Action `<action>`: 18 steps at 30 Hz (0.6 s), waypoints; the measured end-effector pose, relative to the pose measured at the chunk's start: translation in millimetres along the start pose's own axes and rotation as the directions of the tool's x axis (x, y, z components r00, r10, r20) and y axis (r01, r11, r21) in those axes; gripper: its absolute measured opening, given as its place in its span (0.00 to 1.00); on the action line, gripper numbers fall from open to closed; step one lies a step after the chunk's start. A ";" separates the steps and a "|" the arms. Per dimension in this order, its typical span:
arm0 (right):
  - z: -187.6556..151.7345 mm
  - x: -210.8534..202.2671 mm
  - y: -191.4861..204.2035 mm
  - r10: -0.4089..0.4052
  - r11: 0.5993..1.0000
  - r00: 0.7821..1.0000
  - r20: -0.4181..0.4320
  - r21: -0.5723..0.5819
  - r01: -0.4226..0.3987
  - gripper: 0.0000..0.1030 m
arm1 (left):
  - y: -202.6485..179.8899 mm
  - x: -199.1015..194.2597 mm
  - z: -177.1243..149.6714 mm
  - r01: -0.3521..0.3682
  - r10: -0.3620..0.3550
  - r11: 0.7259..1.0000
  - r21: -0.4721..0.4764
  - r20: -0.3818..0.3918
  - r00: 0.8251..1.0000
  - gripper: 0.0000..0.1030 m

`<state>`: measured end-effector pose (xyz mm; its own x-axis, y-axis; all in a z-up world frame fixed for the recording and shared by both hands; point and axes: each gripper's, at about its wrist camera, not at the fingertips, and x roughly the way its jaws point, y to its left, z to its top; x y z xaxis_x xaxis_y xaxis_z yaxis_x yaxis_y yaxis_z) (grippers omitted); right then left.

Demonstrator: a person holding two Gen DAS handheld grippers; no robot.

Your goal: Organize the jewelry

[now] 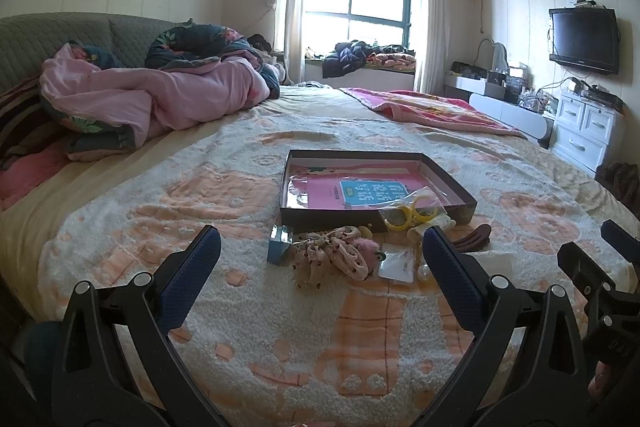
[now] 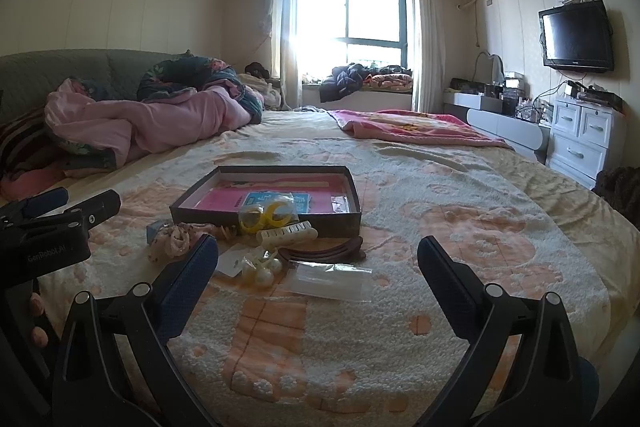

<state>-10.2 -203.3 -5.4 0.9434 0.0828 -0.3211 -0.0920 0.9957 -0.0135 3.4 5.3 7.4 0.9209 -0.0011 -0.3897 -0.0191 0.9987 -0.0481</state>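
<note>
Looks like the start: nothing held. Left gripper (image 1: 320, 259) and right gripper (image 2: 318, 263) both spread wide, hovering short of the pile. The box (image 2: 264, 221) is the landmark; it already holds a pink booklet (image 1: 320, 193). Jewelry sits just in front of the box: yellow rings in a bag (image 2: 268, 217), white comb clip (image 2: 286, 233), pearl earrings (image 2: 260, 273), floral scrunchie (image 1: 332, 255). Next move likely: close on one small piece and lift it into the box (soft bedspread (image 2: 440, 267), so pinch shallow). Bedroom, window (image 2: 348, 15) beyond the box.
</note>
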 end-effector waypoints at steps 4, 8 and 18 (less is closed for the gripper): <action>-0.4 -0.1 0.2 0.004 1.000 1.000 -0.001 -0.002 -0.004 0.94 | -1.0 0.1 -0.8 0.001 -0.001 1.000 0.000 0.000 1.000 0.90; -0.3 0.6 0.8 0.005 1.000 1.000 -0.001 -0.003 -0.005 0.94 | -1.2 0.7 -0.1 0.001 -0.001 1.000 -0.001 0.000 1.000 0.90; -0.7 1.1 2.0 0.005 1.000 1.000 -0.003 -0.004 -0.005 0.94 | 0.4 -2.6 0.5 -0.001 0.001 1.000 -0.001 0.004 1.000 0.90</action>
<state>-9.6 -201.3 -6.5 0.9418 0.0880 -0.3243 -0.0983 0.9950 -0.0153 1.2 5.8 8.9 0.9224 -0.0001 -0.3862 -0.0204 0.9986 -0.0491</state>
